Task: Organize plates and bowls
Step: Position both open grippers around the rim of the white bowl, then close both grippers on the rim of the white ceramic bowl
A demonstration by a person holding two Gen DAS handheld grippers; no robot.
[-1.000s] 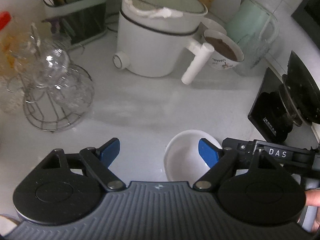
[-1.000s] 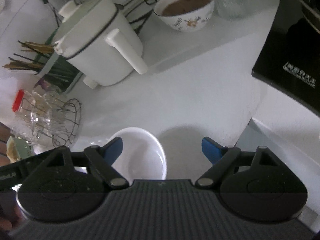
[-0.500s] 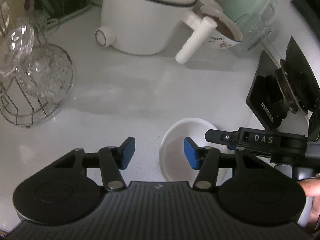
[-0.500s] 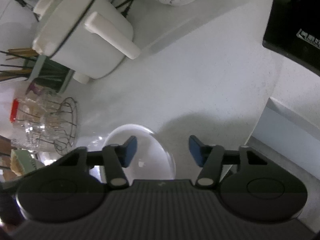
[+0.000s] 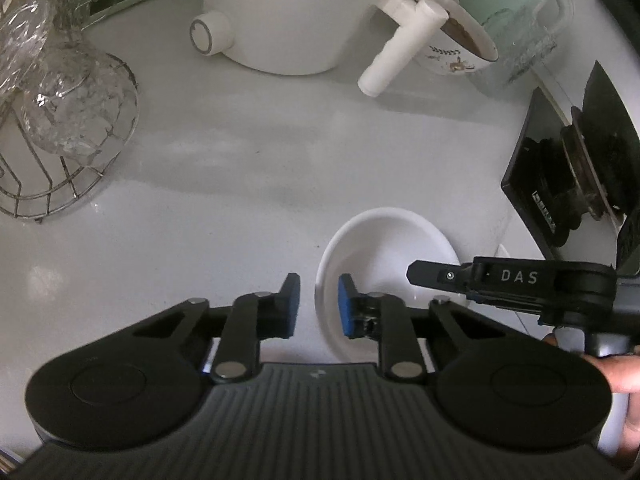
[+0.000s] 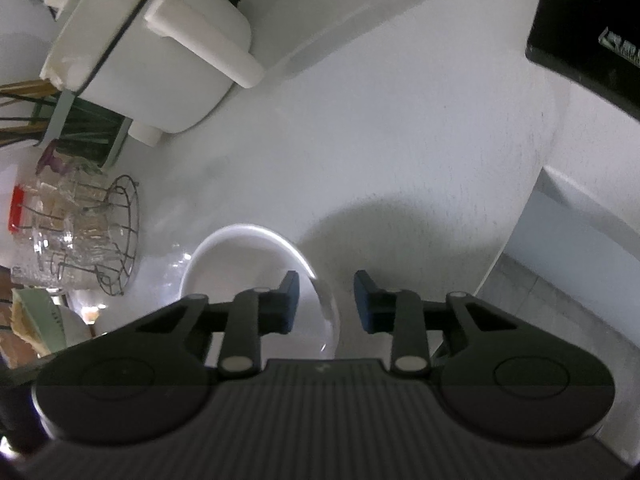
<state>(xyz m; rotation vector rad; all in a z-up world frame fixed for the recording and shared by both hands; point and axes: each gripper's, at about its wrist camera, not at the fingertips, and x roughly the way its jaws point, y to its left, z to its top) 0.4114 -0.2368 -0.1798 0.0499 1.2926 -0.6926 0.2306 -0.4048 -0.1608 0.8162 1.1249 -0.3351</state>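
A small white bowl (image 5: 384, 248) sits on the white counter, also seen in the right wrist view (image 6: 244, 268). My left gripper (image 5: 319, 306) straddles the bowl's left rim, its jaws narrowed with a gap still showing on each side of the rim. My right gripper (image 6: 326, 300) straddles the bowl's right rim the same way; its black body shows in the left wrist view (image 5: 508, 280). A patterned bowl (image 5: 456, 40) with brown contents stands at the back.
A white electric pot (image 5: 288, 12) with a long handle stands at the back, a mint jug (image 5: 516, 24) beside it. A wire rack of glassware (image 5: 60, 120) is at the left. A black cooktop (image 5: 560, 184) lies at the right. The counter edge (image 6: 520, 256) drops off at the right.
Both grippers have moved down onto the white bowl and their jaws have narrowed steadily around its opposite rims. The bowl has stayed on the counter.
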